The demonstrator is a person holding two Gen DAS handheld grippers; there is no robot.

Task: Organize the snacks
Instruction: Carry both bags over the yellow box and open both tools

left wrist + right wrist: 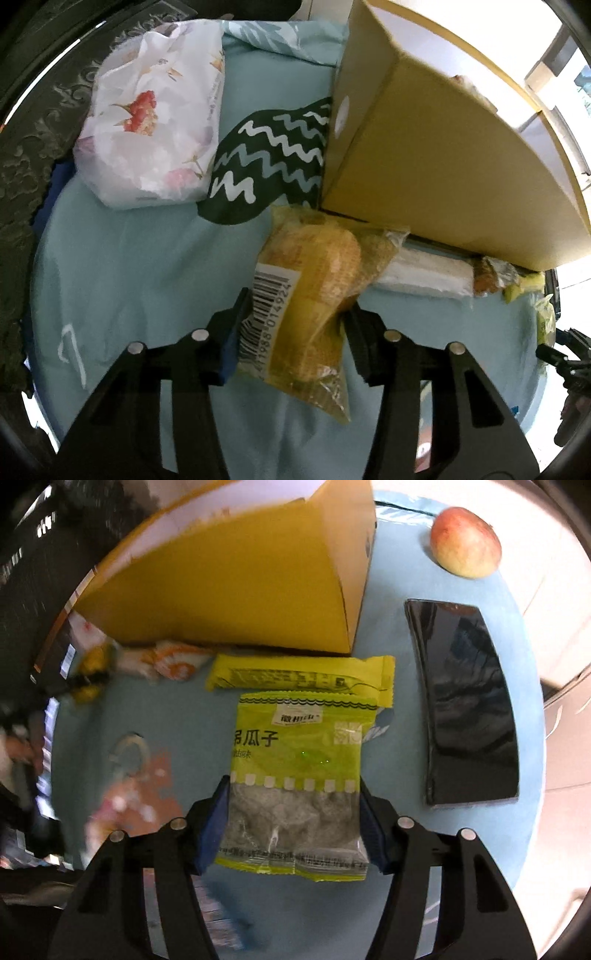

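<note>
**Setting: round table with pale blue cloth, indoor daylight**

A round table (122, 266) carries a pale blue cloth (184, 716) with a dark patch of white zigzags (266, 162). In the left wrist view, dark carved furniture (33, 147) runs along the rim from 8 to 11 o'clock, and bright window light (569, 62) enters at 2 o'clock. In the right wrist view, light floor tiles (561, 686) lie past the table edge at 3 o'clock.
</note>
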